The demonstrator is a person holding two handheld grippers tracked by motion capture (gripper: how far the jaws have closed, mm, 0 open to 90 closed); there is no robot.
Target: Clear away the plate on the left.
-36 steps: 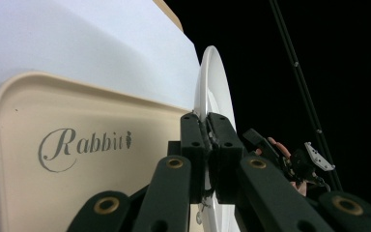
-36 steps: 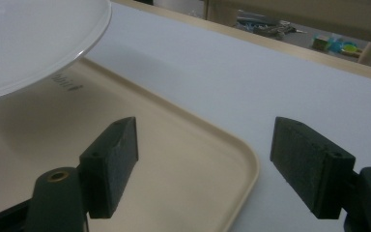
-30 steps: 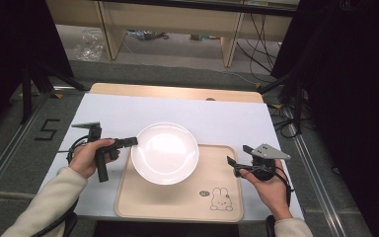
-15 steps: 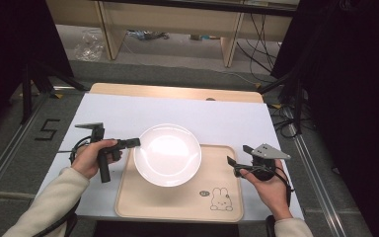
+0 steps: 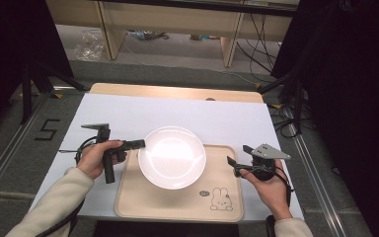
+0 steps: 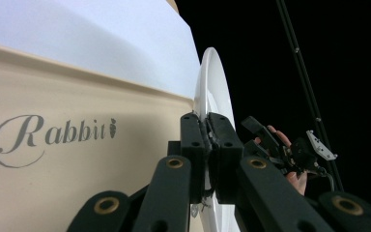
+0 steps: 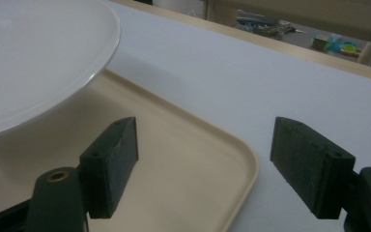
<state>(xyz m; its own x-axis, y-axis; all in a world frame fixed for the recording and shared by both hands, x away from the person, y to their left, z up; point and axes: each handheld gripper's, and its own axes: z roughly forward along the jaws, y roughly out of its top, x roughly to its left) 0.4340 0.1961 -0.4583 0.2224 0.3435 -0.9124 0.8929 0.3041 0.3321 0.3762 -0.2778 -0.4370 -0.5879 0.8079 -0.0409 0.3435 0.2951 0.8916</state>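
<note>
We hold the white plate [image 5: 172, 157] by its left rim in the left gripper [image 5: 139, 143], whose jaws are clenched on the thin edge; the plate sits over the far left part of the beige tray [image 5: 227, 207], its far rim reaching past the tray's far edge above the white counter [image 5: 202, 113]. The right gripper [image 5: 233, 166] hovers to the right of the plate, over the tray's right side, jaws spread and grasping nothing. Our chief risk, as we judge it, is the one-sided pinch: the plate's weight hangs away from the grip, so it could pivot or slip out and strike the tray's raised lip. A second risk is the plate catching that lip if we lower it too far to the left. Open room lies right of the plate on the tray's bare floor near the rabbit print [image 5: 221, 200], and beyond the plate on the counter.
</note>
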